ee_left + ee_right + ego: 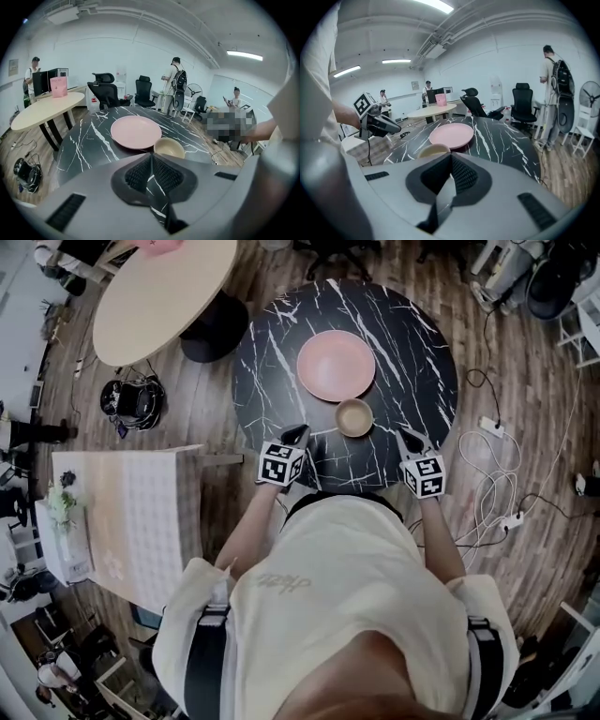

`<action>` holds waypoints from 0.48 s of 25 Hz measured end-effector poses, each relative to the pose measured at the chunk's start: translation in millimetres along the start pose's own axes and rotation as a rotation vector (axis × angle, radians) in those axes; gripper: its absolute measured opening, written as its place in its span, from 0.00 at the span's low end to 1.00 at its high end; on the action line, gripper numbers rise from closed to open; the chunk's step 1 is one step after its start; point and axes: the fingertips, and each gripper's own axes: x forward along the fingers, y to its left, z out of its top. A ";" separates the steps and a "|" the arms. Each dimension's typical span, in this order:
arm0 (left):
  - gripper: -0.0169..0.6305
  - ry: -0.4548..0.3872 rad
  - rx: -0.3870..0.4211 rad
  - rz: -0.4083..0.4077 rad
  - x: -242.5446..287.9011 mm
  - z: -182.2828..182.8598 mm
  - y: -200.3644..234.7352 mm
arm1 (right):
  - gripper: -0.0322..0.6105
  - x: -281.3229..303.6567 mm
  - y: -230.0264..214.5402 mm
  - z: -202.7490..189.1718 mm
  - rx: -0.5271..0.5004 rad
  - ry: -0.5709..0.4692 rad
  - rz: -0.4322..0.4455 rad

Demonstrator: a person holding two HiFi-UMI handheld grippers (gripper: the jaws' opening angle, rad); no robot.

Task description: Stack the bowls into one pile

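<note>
shirt [356, 577] in foreground; left gripper [301, 431] and right gripper [404, 434] — fingers [136, 176] pressed together, empty — sit short of the bowl [354, 417], just beside the plate [336, 365]. advise spreading fingers before taking its rim.

Bright ceiling strip lights; strong fisheye distortion.

The right tool [452, 155] fills the foreground, its two dark ribbed jaws pressed together with nothing between them. Just past it a beige bowl [433, 150] sits on the black white-veined counter [501, 140], partly hidden by the tool's body. A pink plate [451, 135] lies close behind the bowl. The left tool [393, 127] hangs over the counter's left edge.
</note>
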 end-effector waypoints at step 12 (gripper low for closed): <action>0.07 -0.255 -0.091 -0.011 -45.3 81.3 -7.7 | 0.06 -27.9 31.9 101.0 -0.122 -0.180 0.060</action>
